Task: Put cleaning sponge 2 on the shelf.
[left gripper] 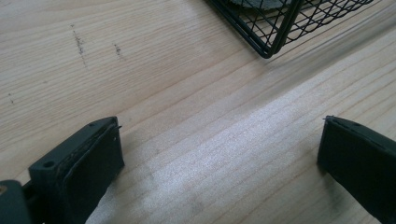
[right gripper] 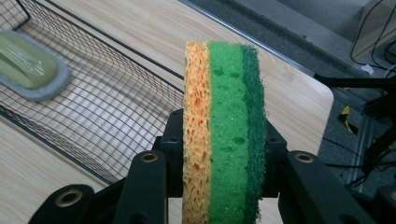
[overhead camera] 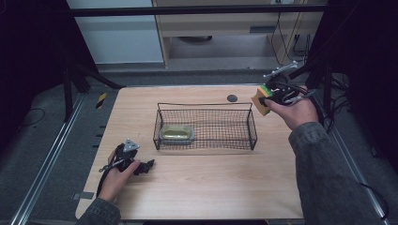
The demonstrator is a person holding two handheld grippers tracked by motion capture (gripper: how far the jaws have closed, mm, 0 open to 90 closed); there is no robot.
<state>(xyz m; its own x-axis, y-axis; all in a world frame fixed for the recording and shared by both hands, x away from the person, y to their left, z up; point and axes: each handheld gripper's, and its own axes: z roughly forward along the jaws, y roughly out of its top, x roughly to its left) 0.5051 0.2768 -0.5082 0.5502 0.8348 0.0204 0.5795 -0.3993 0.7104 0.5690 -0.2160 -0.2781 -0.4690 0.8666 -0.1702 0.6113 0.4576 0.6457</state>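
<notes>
I'm pinching the sponge [right gripper: 224, 130] upright in my right gripper [overhead camera: 265, 99], hovering at two o'clock beyond the wire basket [overhead camera: 205, 125]. My left gripper [left gripper: 219, 163] is resting at seven o'clock, jaws spread over bare table [left gripper: 196, 107].

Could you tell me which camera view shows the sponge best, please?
The right gripper view: the sponge stands close up between the jaws, its orange, light green and dark green layers clear. The high view shows it small at the right gripper.

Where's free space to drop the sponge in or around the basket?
Black wire basket: bare from its middle to its right end; the left end holds a green-topped grey scrub pad. Wooden table is bare along the near edge, apart from the left gripper.
</notes>
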